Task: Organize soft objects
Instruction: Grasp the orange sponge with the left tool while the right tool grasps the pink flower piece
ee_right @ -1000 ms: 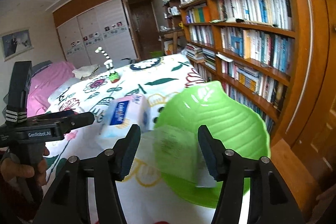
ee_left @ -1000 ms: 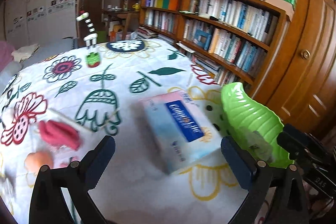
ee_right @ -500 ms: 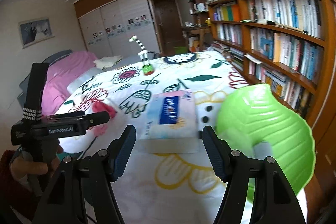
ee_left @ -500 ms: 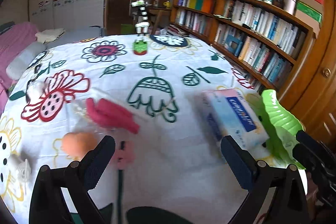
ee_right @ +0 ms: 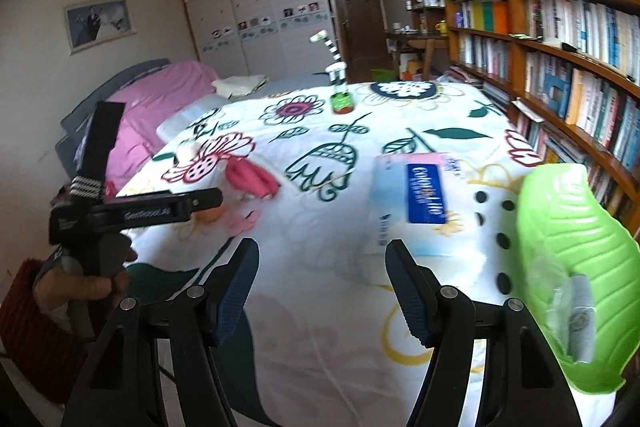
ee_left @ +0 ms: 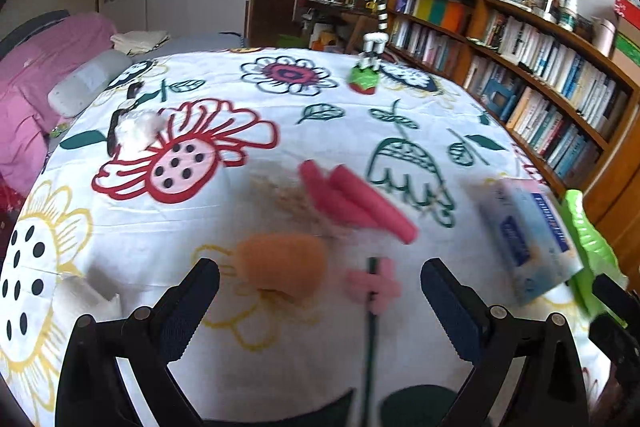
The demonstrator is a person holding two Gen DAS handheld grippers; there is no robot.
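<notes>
My left gripper (ee_left: 320, 303) is open and empty, low over the flowered tablecloth (ee_left: 208, 211). Just ahead of it lie an orange soft ball (ee_left: 280, 263), a pink fabric flower on a green stem (ee_left: 372, 287) and a red-pink rolled cloth (ee_left: 356, 203). A white fluffy toy (ee_left: 136, 131) lies far left. My right gripper (ee_right: 320, 275) is open and empty, in front of a blue-and-pink tissue pack (ee_right: 416, 203). A green leaf-shaped tray (ee_right: 568, 267) at the right edge holds a clear packet with a grey roll (ee_right: 576, 307).
A striped giraffe toy on a green base (ee_left: 370, 67) stands at the far side. Bookshelves (ee_right: 560, 59) run along the right wall. A pink bed (ee_right: 152, 99) is at the left. The left gripper's body (ee_right: 132, 215) shows in the right wrist view.
My left gripper has swung left, from the tissue pack and tray to the orange ball and pink flower. My right gripper has pulled back from the green tray, leaving the clear packet in it.
</notes>
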